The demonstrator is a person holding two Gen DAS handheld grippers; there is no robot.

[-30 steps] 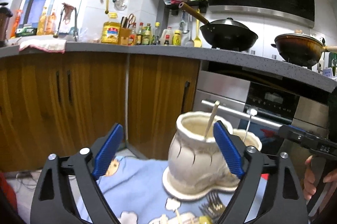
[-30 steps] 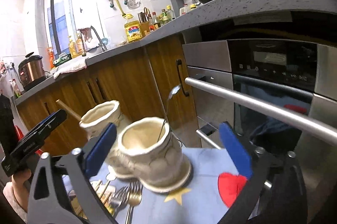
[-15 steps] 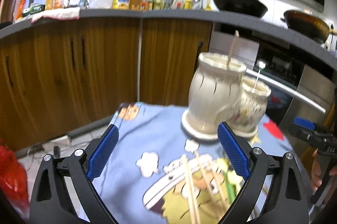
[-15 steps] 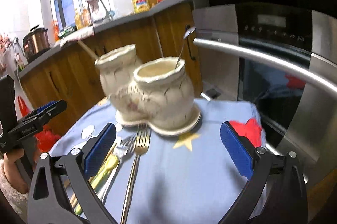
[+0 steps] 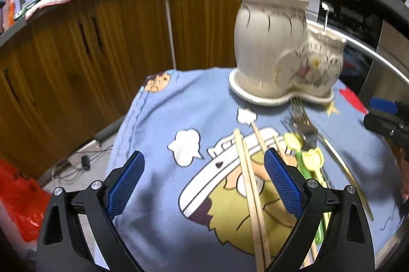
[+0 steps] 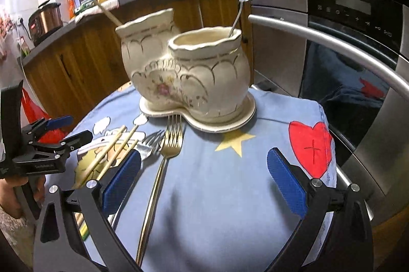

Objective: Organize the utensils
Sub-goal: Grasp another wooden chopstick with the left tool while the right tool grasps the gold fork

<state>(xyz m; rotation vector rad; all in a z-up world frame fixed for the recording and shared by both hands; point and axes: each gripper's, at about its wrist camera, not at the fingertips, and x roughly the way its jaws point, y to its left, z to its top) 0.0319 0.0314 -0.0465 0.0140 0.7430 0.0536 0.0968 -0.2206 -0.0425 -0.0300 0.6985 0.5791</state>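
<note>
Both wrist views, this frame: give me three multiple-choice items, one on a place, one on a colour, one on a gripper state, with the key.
1. Where does the gold fork lie?
A. on the cloth in front of the holder
B. inside the tall pot
C. on the counter

2. What colour are the gripper pads?
A. red
B. blue
C. green

3. How is the left gripper?
A. shut on chopsticks
B. shut on a spoon
C. open, holding nothing

Key: 1 A, its tines point at the ceramic holder and it rests flat on the cloth. 2 B, both views show blue pads. 3 C, the pads stand wide apart over the chopsticks.
</note>
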